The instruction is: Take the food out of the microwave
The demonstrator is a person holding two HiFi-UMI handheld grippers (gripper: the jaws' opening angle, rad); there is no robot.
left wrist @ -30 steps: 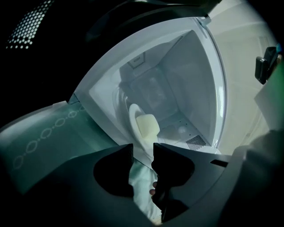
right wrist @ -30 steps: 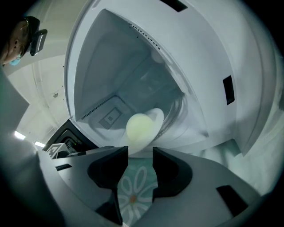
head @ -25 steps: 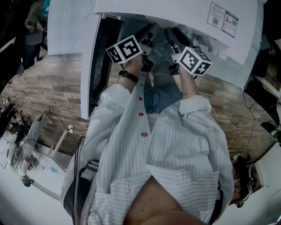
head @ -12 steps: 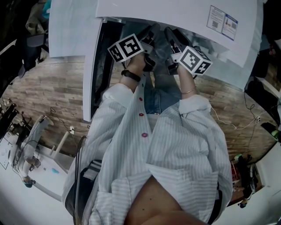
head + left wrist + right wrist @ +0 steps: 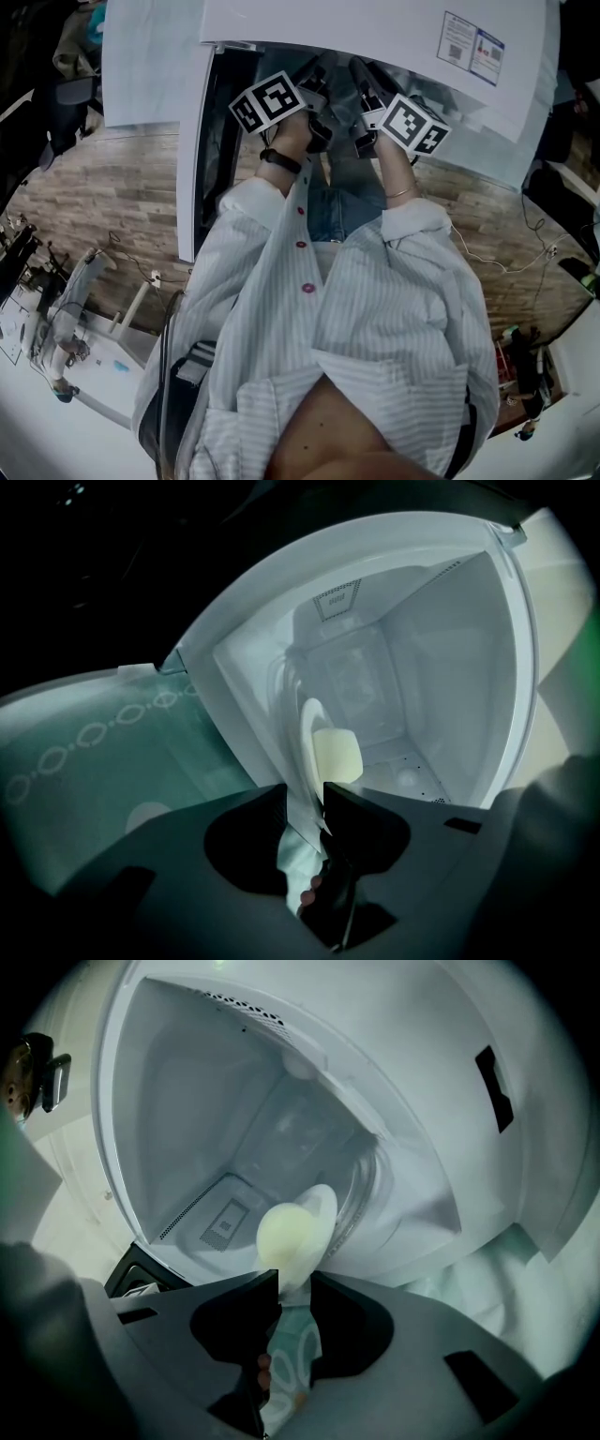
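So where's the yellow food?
In the middle of the left gripper view, the yellow food sits on the white plate, at the open microwave's mouth.

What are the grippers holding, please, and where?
The plate of food, by its rim: left gripper on one side; right gripper, jaws just closing, opposite.

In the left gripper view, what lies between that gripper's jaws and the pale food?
Only a bare strip of white plate, seen in the left gripper view: the left gripper is shut on its rim, and the pale food sits further along it.
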